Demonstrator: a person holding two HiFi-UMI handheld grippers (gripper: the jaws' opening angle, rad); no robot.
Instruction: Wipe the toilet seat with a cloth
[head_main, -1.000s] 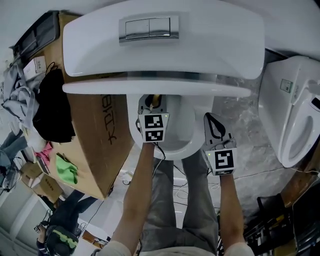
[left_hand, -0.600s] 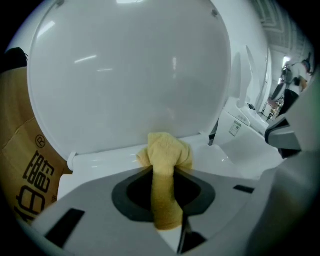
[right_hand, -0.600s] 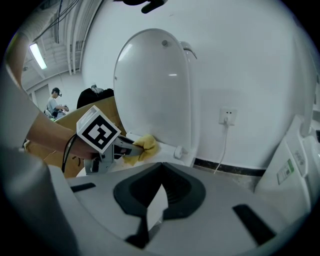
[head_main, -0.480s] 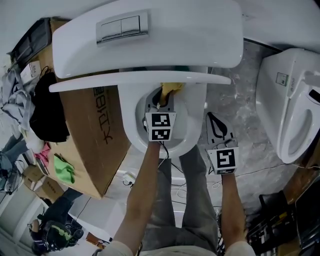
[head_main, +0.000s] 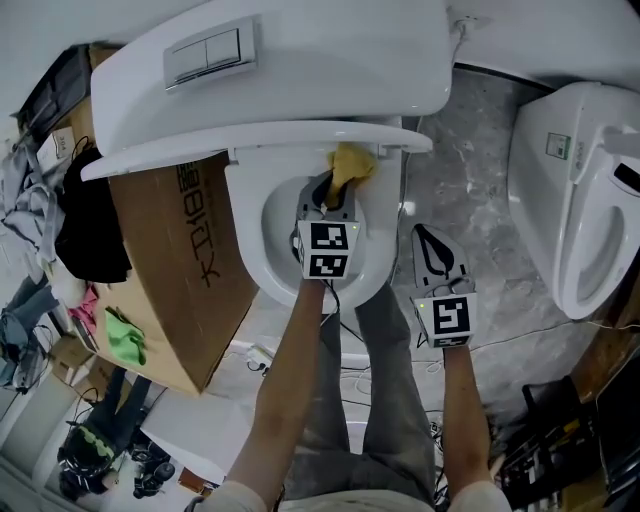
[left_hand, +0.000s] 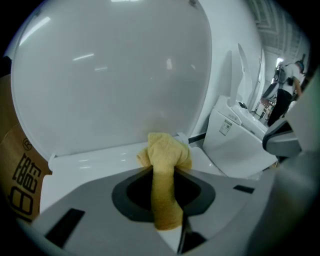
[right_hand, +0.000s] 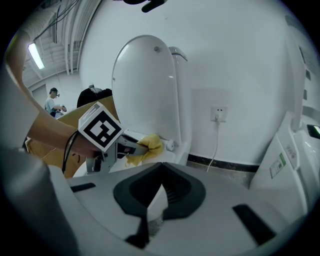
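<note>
Left tongs (head_main: 330, 188), pinching yellow cloth (head_main: 352, 160): now advanced to rear of seat (head_main: 243, 215), upper centre, wiping under way; right tongs (head_main: 427, 240) pressed together, idle.

From where I stand, the person wears grey trousers (head_main: 395, 400), low in the middle of the head view, and a pale top (head_main: 228, 497) that shows only at the bottom edge. The left gripper (head_main: 327, 190), at the centre, and the right gripper (head_main: 428, 245), right of centre, are pale grey shells with black jaws. The left cube (head_main: 327, 250) and the right cube (head_main: 450, 318) are white with black square markers, a thin black cable (head_main: 329, 298) leaves the left one, and close up each housing has a dark rounded recess flanked by dark slots.
</note>
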